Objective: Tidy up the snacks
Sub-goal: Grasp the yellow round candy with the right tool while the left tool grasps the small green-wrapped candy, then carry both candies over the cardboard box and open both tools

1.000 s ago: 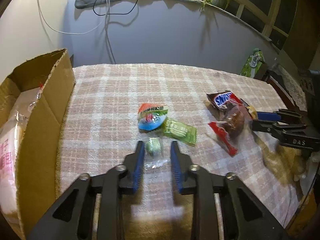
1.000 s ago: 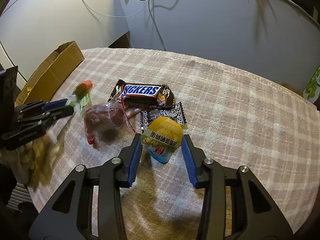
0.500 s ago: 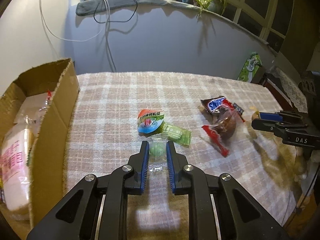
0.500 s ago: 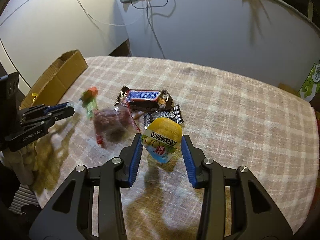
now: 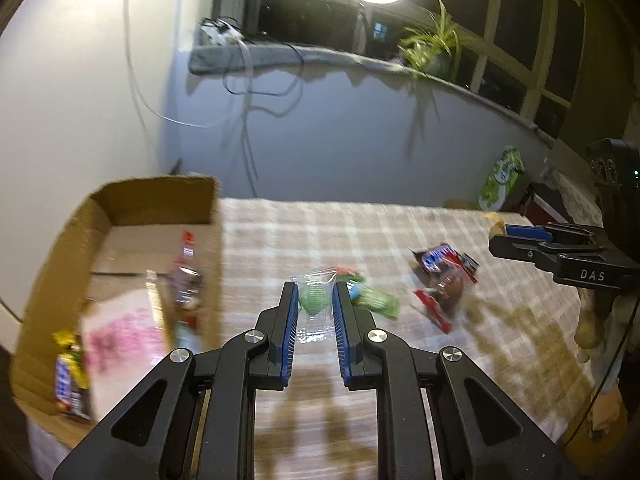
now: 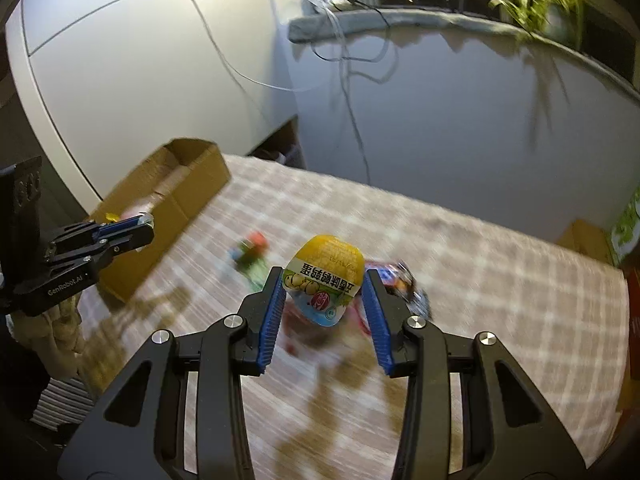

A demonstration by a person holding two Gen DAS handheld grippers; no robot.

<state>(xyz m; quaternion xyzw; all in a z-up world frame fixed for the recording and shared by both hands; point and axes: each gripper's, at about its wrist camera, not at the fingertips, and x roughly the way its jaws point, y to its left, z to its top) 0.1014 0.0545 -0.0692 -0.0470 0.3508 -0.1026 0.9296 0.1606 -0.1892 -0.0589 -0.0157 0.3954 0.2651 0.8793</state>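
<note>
My left gripper (image 5: pixel 315 296) is shut on a green candy in a clear wrapper (image 5: pixel 314 300), held above the checked tablecloth (image 5: pixel 320 232). My right gripper (image 6: pixel 323 286) is shut on a yellow jelly cup (image 6: pixel 324 280), lifted over the table; it also shows in the left wrist view (image 5: pixel 520 240). A cardboard box (image 5: pixel 120 272) with several snacks inside stands at the table's left edge, also in the right wrist view (image 6: pixel 172 200). On the cloth lie a Snickers bar (image 5: pixel 438 258), a red-wrapped brown snack (image 5: pixel 446 296) and a green packet (image 5: pixel 376 302).
A grey wall with hanging cables (image 5: pixel 248 92) runs behind the table. A plant (image 5: pixel 434 46) stands on the ledge. A green package (image 5: pixel 502 178) sits beyond the table's far right corner. The left gripper shows in the right wrist view (image 6: pixel 100 240).
Both grippers have risen with their snacks and tilted upward. The left gripper closed on the green candy and lifted it off the cloth, toward the box side. The views are motion-blurred.
</note>
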